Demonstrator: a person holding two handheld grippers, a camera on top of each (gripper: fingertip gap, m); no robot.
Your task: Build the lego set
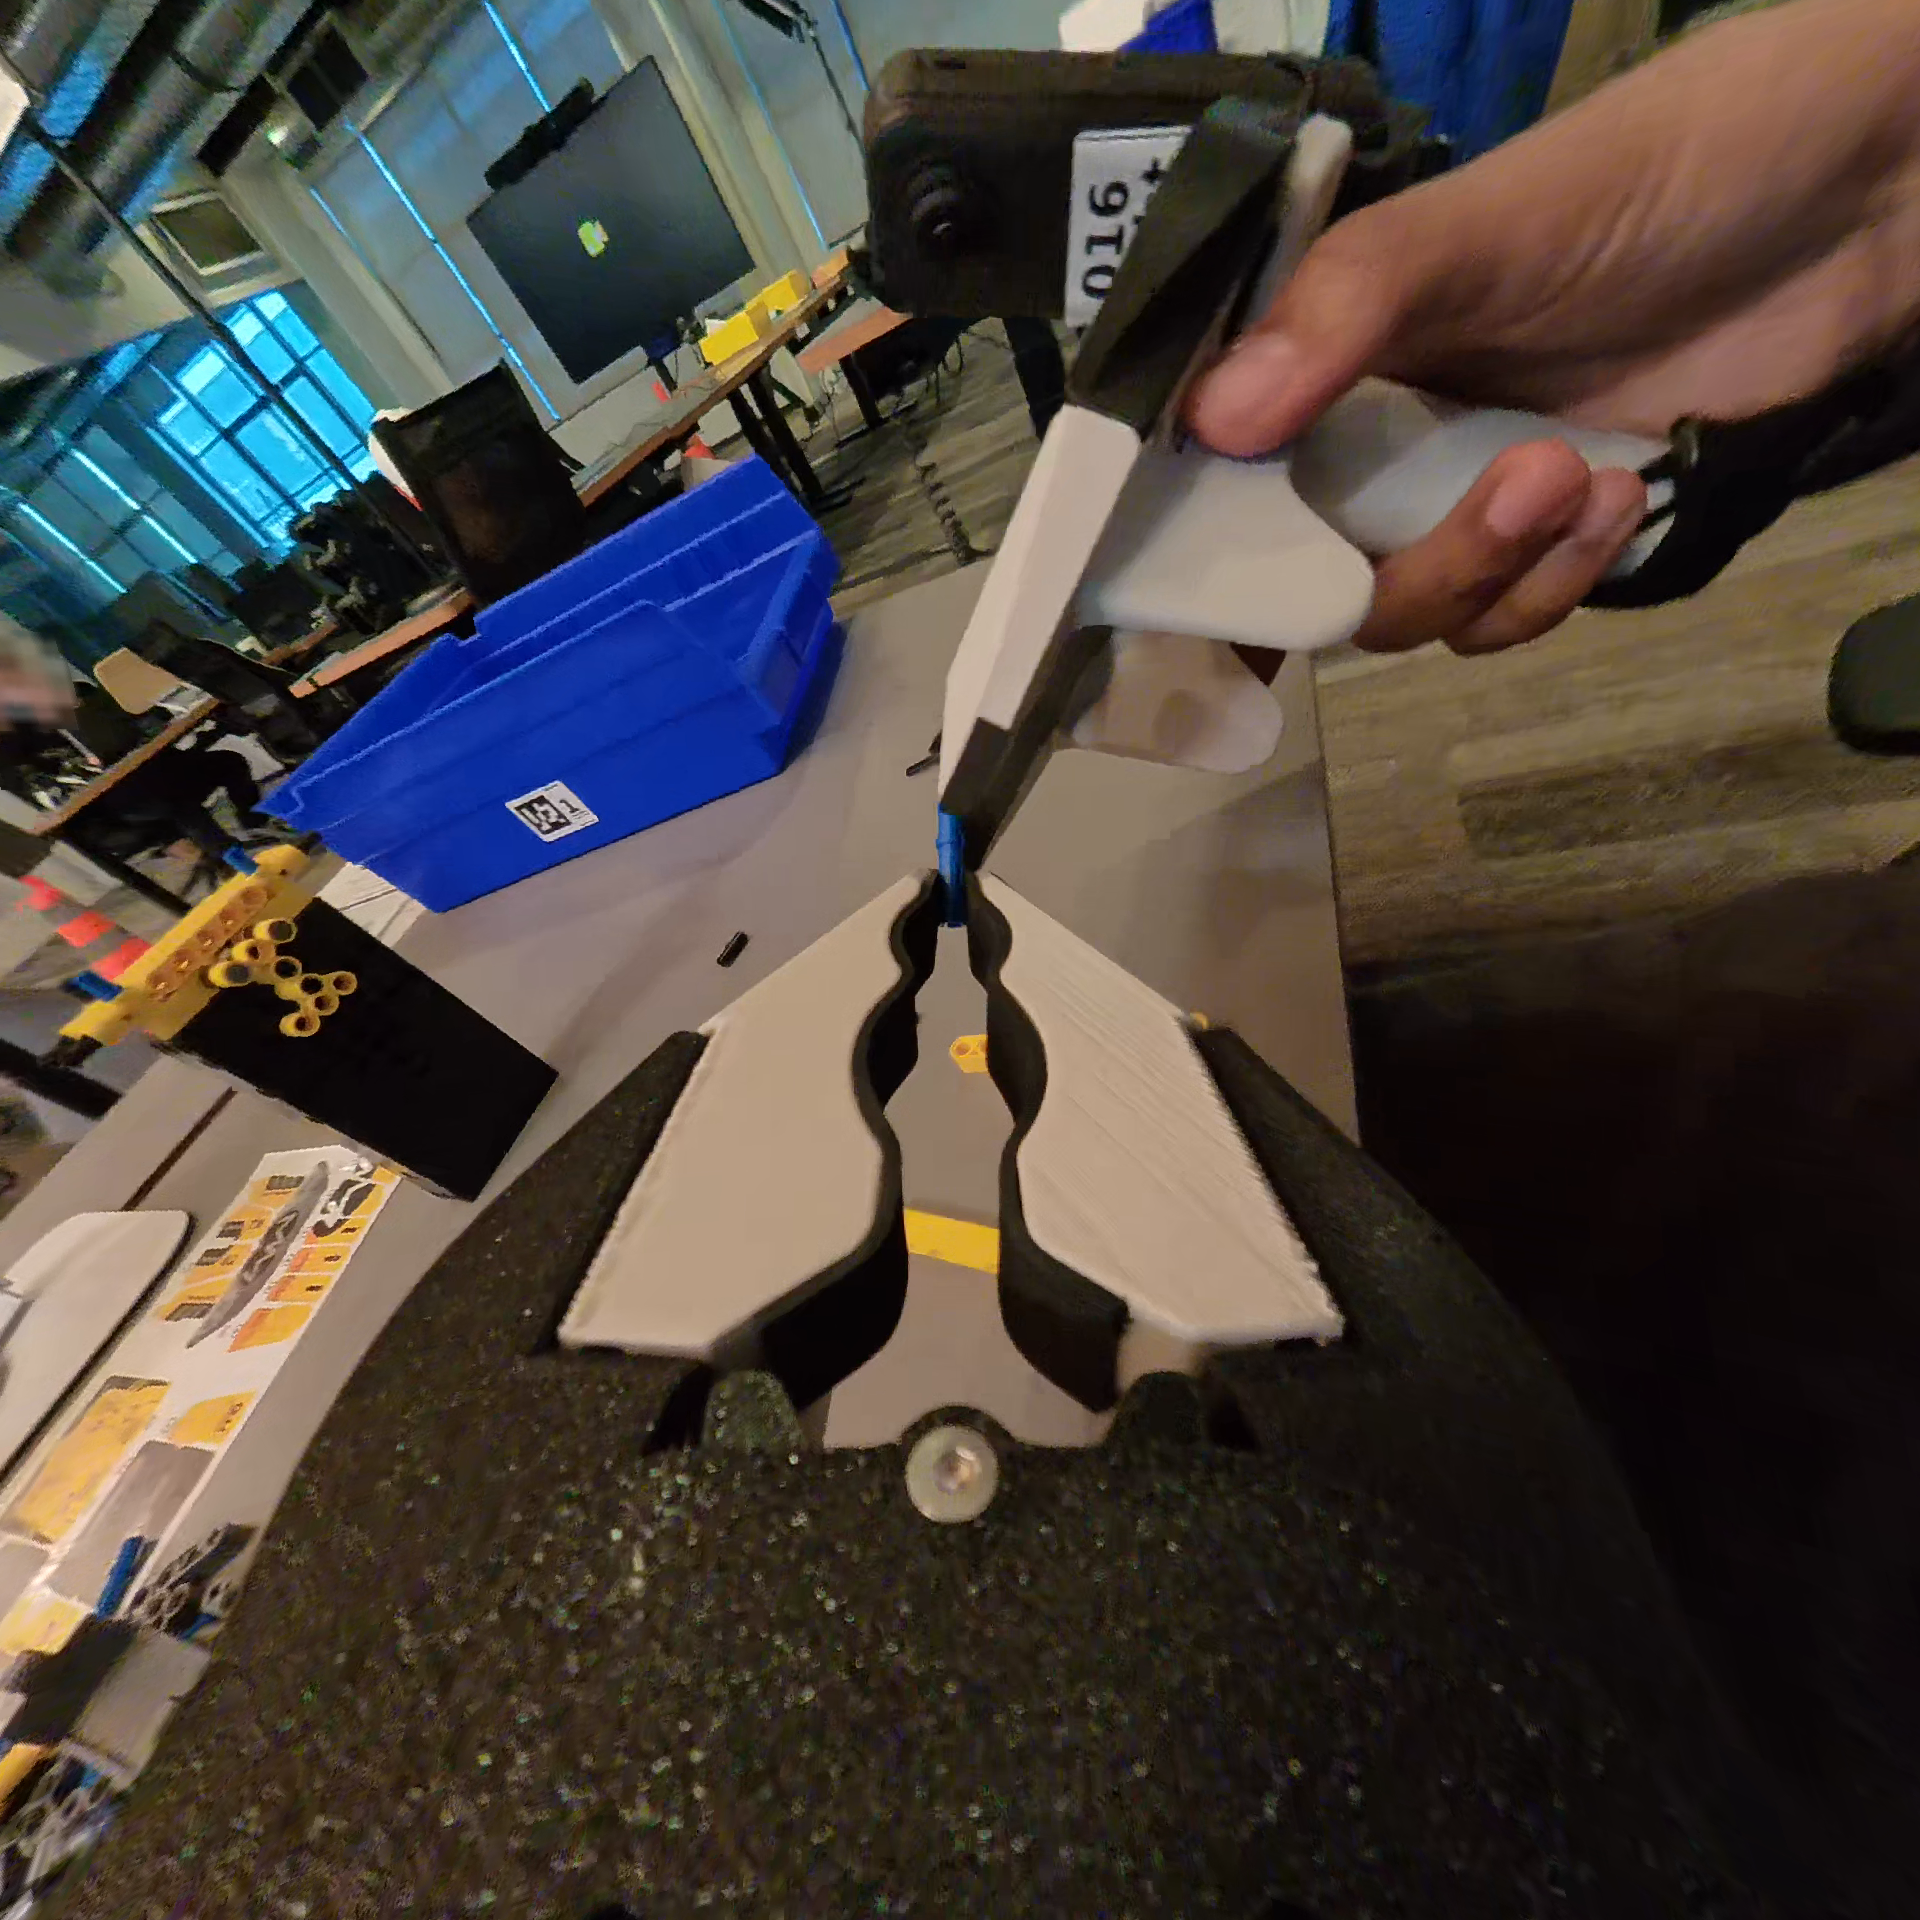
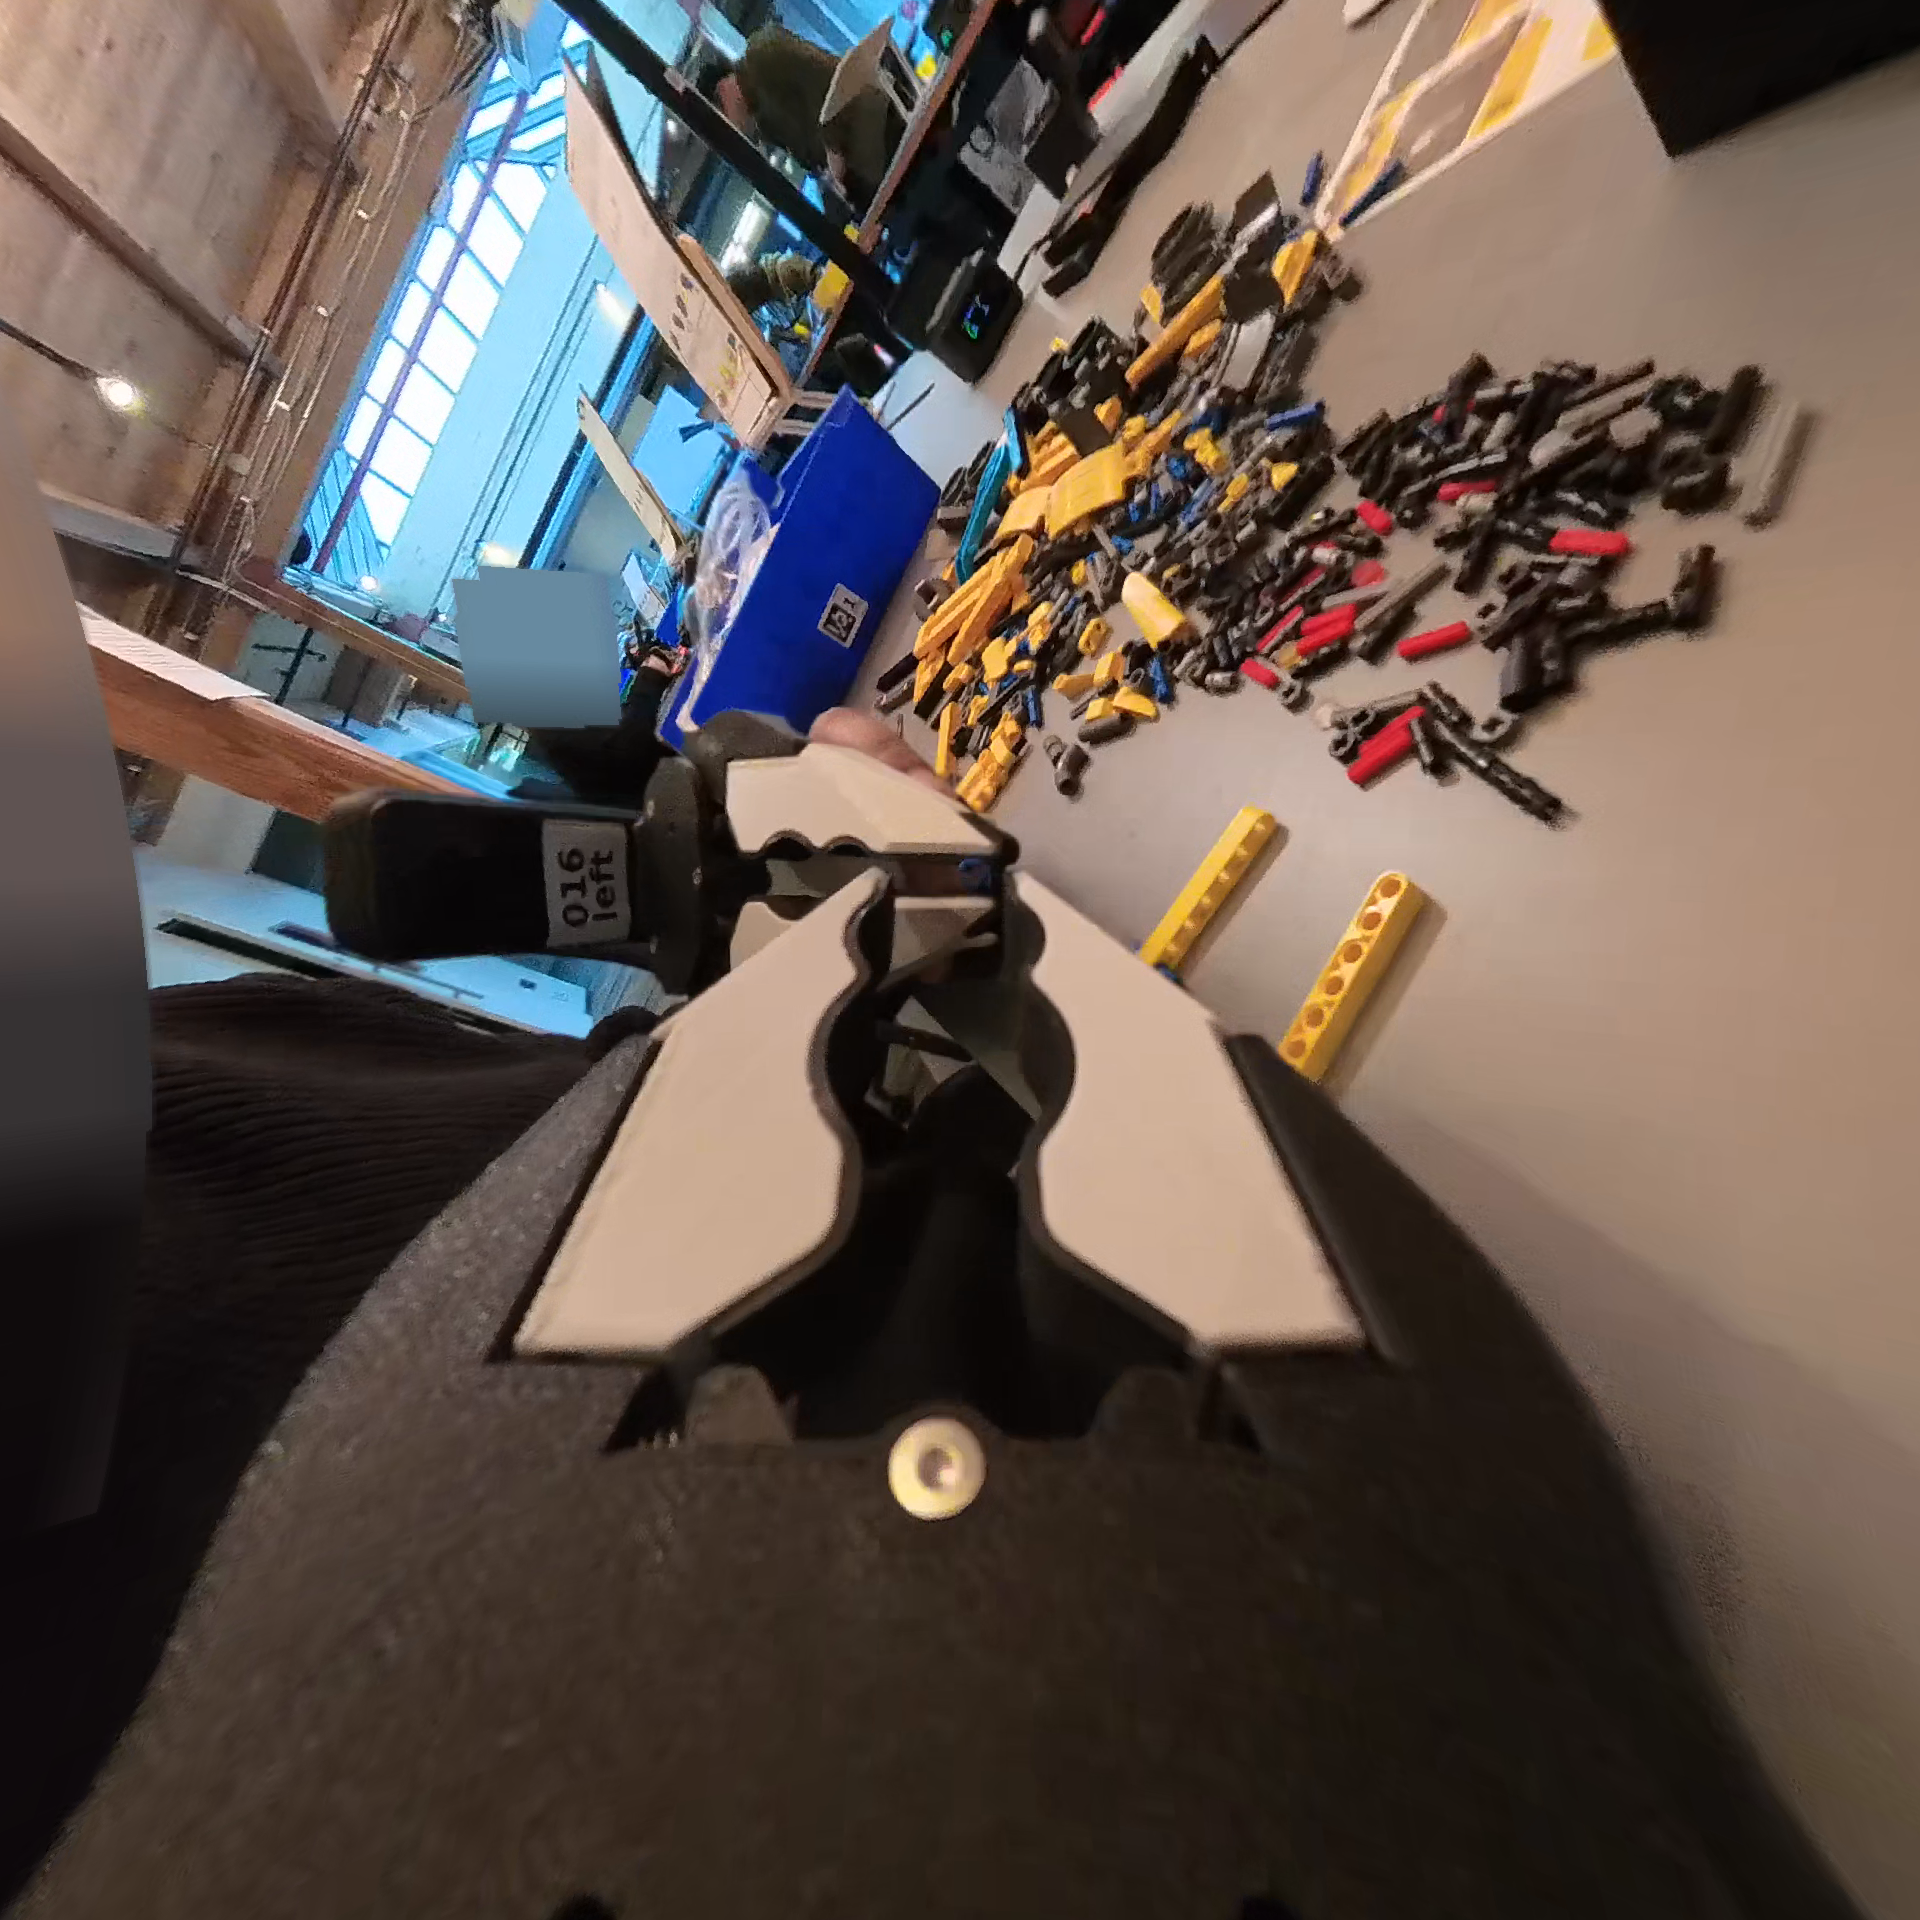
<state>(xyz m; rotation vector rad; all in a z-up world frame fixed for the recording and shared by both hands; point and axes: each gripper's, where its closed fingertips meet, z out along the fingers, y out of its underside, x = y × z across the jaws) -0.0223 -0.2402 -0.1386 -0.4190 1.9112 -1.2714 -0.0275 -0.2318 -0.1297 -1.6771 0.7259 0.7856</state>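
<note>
My left gripper [image 1: 951, 896] is shut on the lower end of a small blue pin [image 1: 950, 847] and holds it above the grey table [image 1: 1143, 883]. A hand [image 1: 1507, 343] holds my right gripper [image 1: 968, 816], which comes in from the upper right, its black tip against the pin's upper end. In the right wrist view my right gripper [image 2: 951, 883] has its jaws a little apart around the left gripper's tips [image 2: 992, 899] and the blue pin [image 2: 977, 871]. The jaws do not look pressed on the pin.
A blue bin [image 1: 582, 727] and a black box [image 1: 395, 1070] with a yellow assembly [image 1: 208, 956] stand to the left, with an instruction sheet [image 1: 239, 1340] in front. Two yellow beams [image 2: 1210, 883] [image 2: 1351, 977] lie near a wide pile of loose parts [image 2: 1299, 540]. The table's edge [image 1: 1335, 935] is at the right. Both grippers' tips are close together, under 4 cm apart.
</note>
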